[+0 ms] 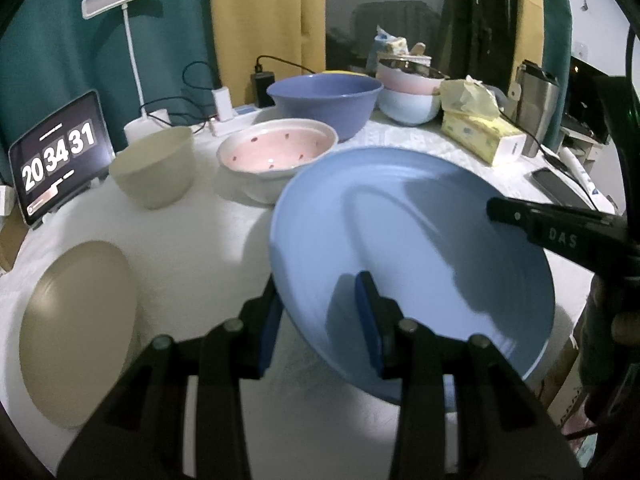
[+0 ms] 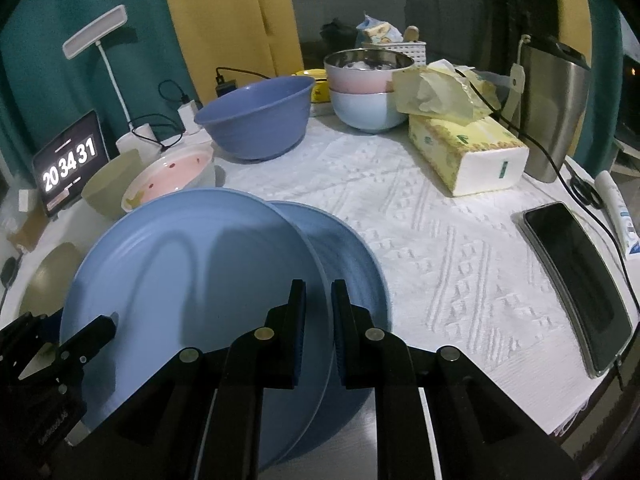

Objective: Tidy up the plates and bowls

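A: Entry at tablet clock (image 2: 70,168) reading 20 34 31. Where is the round light-blue plastic plate (image 1: 420,240)?

B: Lifted and tilted, held off the white textured tabletop (image 2: 460,248) between both tools. From the right wrist view a second round blue plate (image 2: 352,264) sits directly behind the first, overlapping it; I cannot tell if it is lifted or lying flat.

A: Left gripper (image 1: 320,320)?

B: Partly open, clamped over the near rim of the light-blue plate. One blue-padded finger lies on the plate's upper face, the other under the rim.

A: Right gripper (image 2: 318,320)?

B: Nearly closed, only a narrow gap between the fingers. The light-blue plate's right edge runs into that gap, so it pinches the rim there. Its black fingertip shows in the left wrist view over the plate's far right side.

A: Rest of the crockery?

B: A flat round beige plate (image 1: 76,332) lies on the tabletop at the left, well apart from the held plate. Behind it stand a beige plastic bowl (image 1: 154,168), a white ceramic bowl with a pink spotted interior (image 1: 276,152), and a large periwinkle-blue plastic bowl (image 1: 324,100), in a row toward the back. Further right, a pink steel-lined bowl is nested in a pale blue one (image 2: 368,108).

A: Clutter?

B: Yellow tissue box (image 2: 468,152), steel tumbler (image 2: 556,108), black phone (image 2: 576,284), white desk lamp (image 1: 128,8).
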`<state>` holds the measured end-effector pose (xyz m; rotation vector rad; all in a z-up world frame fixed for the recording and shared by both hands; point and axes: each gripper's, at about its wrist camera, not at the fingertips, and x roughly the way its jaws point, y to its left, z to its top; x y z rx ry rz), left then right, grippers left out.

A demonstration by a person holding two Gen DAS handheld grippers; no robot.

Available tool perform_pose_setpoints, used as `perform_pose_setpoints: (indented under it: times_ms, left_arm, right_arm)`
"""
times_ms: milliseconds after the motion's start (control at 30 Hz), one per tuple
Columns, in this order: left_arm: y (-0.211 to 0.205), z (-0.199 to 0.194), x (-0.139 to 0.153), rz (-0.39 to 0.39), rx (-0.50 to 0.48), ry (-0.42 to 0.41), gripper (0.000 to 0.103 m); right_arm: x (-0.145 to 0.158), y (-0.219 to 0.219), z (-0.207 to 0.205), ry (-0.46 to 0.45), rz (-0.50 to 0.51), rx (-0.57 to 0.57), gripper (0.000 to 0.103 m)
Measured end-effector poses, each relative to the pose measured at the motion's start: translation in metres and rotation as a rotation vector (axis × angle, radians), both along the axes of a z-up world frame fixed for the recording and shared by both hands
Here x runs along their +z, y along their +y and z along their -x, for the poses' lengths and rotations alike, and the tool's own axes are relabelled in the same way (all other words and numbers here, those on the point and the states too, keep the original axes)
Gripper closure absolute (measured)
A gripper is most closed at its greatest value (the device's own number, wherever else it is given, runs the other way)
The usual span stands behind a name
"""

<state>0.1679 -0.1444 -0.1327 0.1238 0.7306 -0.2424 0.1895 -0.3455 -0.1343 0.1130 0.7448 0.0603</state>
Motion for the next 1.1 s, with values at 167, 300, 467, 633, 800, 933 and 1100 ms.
perform_pose_setpoints:
  times_ms: [167,300,467,633,800,933,1100]
  left_arm:
    - [-0.007,-0.006,-0.002,-0.005,-0.008,0.014,0.065]
    - [-0.014,-0.013,-0.002,-0.012,-0.013,0.017,0.065]
    - [-0.016,-0.021,-0.006,-0.004,-0.018,0.043,0.064]
    - [-0.014,-0.027,-0.012,0.008,-0.017,0.078,0.063]
    - [-0.016,-0.028,-0.015,-0.002,-0.037,0.081,0.057]
    - [-0.018,-0.025,-0.015,-0.006,-0.045,0.082,0.057]
    - [-0.012,-0.022,-0.011,0.002,-0.030,0.070,0.057]
  right_arm:
    - [-0.002,-0.006,-0.003,0.002,0.001,-0.012,0.086]
    - [-0.003,-0.011,-0.006,0.004,0.005,-0.031,0.085]
    - [-0.004,-0.016,-0.008,0.006,-0.004,-0.042,0.085]
    - [-0.003,-0.016,-0.009,0.007,-0.004,-0.048,0.085]
    - [0.000,-0.014,-0.008,-0.005,0.003,-0.058,0.084]
    - [0.004,-0.015,-0.006,-0.018,0.020,-0.078,0.078]
    - [0.007,-0.015,-0.002,-0.030,0.027,-0.091,0.074]
